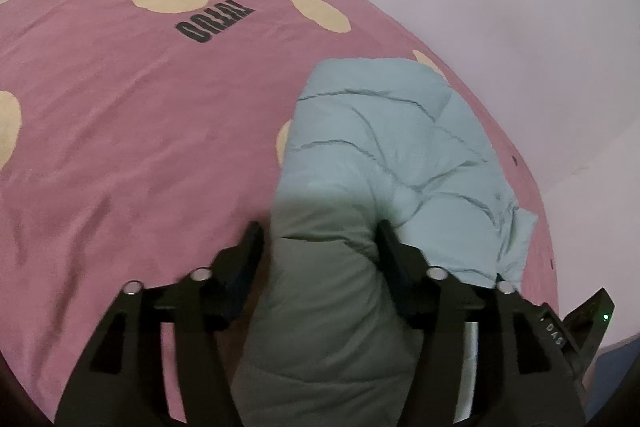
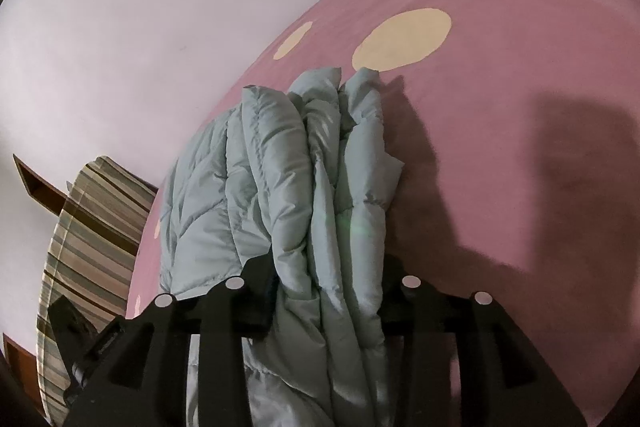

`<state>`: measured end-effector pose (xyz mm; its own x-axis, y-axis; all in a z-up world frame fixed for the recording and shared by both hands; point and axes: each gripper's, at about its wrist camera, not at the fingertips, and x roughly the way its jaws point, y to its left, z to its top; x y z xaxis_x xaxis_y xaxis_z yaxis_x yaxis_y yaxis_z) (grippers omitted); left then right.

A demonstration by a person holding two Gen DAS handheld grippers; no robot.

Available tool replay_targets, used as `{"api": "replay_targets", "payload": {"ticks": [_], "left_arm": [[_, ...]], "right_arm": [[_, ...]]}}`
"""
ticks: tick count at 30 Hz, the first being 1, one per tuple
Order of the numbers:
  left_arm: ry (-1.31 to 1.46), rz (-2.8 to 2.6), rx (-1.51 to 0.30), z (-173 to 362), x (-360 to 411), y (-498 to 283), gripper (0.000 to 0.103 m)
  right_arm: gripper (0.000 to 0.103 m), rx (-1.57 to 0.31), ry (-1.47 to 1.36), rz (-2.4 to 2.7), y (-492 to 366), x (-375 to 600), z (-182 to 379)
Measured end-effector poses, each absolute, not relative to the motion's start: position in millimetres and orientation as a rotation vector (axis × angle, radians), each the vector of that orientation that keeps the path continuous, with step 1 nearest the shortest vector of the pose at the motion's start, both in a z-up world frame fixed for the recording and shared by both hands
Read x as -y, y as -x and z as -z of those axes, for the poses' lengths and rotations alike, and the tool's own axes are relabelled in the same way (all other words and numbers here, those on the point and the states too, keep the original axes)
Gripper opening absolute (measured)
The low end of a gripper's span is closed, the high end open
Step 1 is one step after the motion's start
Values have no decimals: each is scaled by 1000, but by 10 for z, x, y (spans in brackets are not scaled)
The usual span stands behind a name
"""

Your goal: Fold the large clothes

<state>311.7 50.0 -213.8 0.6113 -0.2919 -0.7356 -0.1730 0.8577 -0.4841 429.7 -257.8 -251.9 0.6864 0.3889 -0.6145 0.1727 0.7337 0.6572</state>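
- Two claws, one in each of your hands, straddle a folded pale-blue jacket (image 1: 384, 147) lying on a bed.
- Your left claw (image 1: 320, 235) stands wide; the jacket's edge sits between its fingers, with a gap on the left side.
- Your right claw (image 2: 328, 267) is narrower, with bunched layers of the jacket filling the space between its fingers; whether they press, you cannot tell.
- A pink bedspread (image 1: 120, 131) with cream dots covers the bed beneath the jacket.
- A striped pillow (image 2: 92, 223) lies by the wall.
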Motion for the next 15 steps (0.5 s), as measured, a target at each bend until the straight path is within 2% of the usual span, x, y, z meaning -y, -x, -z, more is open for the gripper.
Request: {"api": "replay_targets", "payload": {"ticks": [9, 15], "left_arm": [[518, 78, -925, 2082, -453, -3044, 64], [512, 77, -929, 2080, -432, -2966, 64]], "right_arm": [[48, -820, -743, -86, -4235, 2681, 2447], [48, -812, -746, -67, -4161, 2735, 2359]]}}
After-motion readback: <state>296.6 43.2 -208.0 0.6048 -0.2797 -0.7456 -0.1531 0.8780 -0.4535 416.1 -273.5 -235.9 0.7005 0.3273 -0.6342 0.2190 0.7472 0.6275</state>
